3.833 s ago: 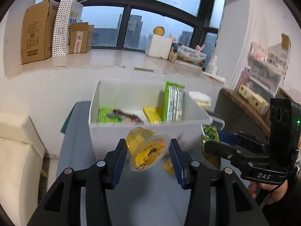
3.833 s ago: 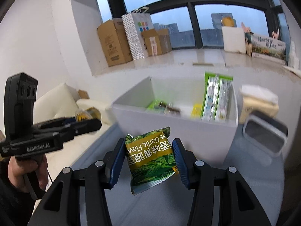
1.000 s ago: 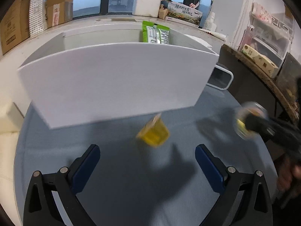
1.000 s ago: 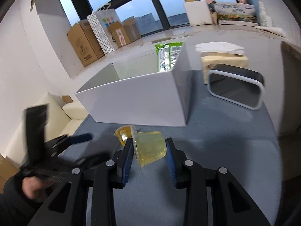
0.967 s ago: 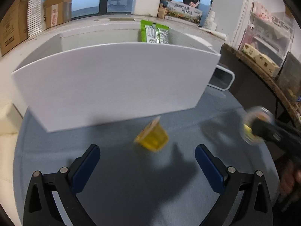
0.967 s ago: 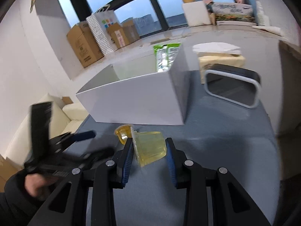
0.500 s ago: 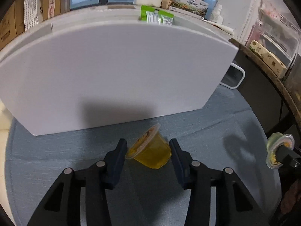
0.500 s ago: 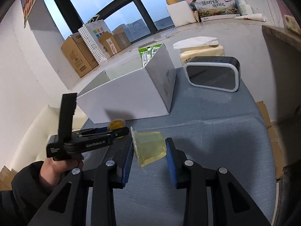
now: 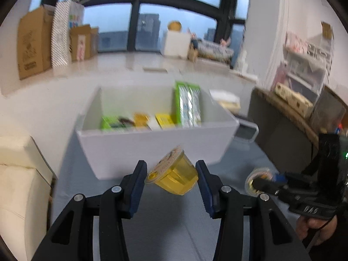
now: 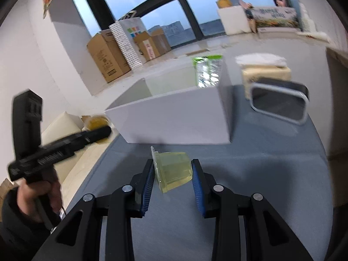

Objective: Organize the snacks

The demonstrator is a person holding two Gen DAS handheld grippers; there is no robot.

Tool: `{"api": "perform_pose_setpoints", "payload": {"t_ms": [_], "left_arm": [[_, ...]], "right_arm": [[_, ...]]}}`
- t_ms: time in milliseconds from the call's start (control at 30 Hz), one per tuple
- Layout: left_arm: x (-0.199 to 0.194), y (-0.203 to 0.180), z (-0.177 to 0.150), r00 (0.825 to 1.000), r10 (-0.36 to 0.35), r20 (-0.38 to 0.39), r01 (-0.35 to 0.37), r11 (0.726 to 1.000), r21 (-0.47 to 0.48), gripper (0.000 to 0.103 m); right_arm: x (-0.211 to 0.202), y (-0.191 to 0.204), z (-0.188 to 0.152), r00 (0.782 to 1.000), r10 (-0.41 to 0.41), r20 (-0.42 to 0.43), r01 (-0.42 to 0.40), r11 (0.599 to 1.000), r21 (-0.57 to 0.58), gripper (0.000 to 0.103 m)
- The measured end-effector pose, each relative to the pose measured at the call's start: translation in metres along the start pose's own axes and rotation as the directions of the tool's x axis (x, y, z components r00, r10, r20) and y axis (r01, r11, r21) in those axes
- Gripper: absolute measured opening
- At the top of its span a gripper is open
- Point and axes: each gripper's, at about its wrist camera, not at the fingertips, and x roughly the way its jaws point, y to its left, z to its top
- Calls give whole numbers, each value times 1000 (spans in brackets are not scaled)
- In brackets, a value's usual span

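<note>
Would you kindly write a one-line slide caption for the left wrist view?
Left claw grips a yellow jelly cup before the white snack box; the right claw holds a second cup alongside.

Two jelly cups counted, one amber jelly cup (image 9: 174,177) held in the left gripper (image 9: 171,181), one pale jelly cup (image 10: 173,169) held in the right gripper (image 10: 173,177), one white bin (image 9: 152,148), two grippers seen.
</note>
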Motion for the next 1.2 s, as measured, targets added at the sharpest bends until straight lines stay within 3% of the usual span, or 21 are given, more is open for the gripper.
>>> {"api": "perform_pose_setpoints", "payload": {"t_ms": [200,367,500,733,767,800,833,867,1100,1200], "left_arm": [[-6,25,35,999,14,48,-14,1000,-14,51],[25,38,67,999,8,46,-7,999,-33,51],[59,47,85,1000,13,10,-13,999,-35,51],[99,57,88,998,44,-40,-45,999,-23,52],[101,58,87,998,52,-43,-53,998,-24,60],[103,60,87,997,57,-48,-58,998,-31,87],[105,63,86,997,56,-56,-58,997,-51,102],[104,67,85,997,55,-47,-59,996,-73,103],[95,68,86,996,81,-43,-84,993,-83,103],[76,57,87,991,133,0,-133,990,-42,103]], "right_arm": [[15,29,42,999,9,46,-6,997,-74,37],[38,36,91,997,-22,72,30,994,-108,37],[70,29,122,995,-95,40,99,988,-122,37],[100,8,133,984,-177,-21,173,978,-118,37],[102,6,133,982,-185,-23,181,976,-119,40],[103,5,134,980,-199,-28,194,974,-120,59],[104,3,134,977,-210,-33,205,972,-112,73],[104,2,134,977,-213,-32,209,973,-103,96],[97,6,136,964,-264,9,263,956,-128,98],[91,8,135,963,-271,10,270,954,-128,98]]}}
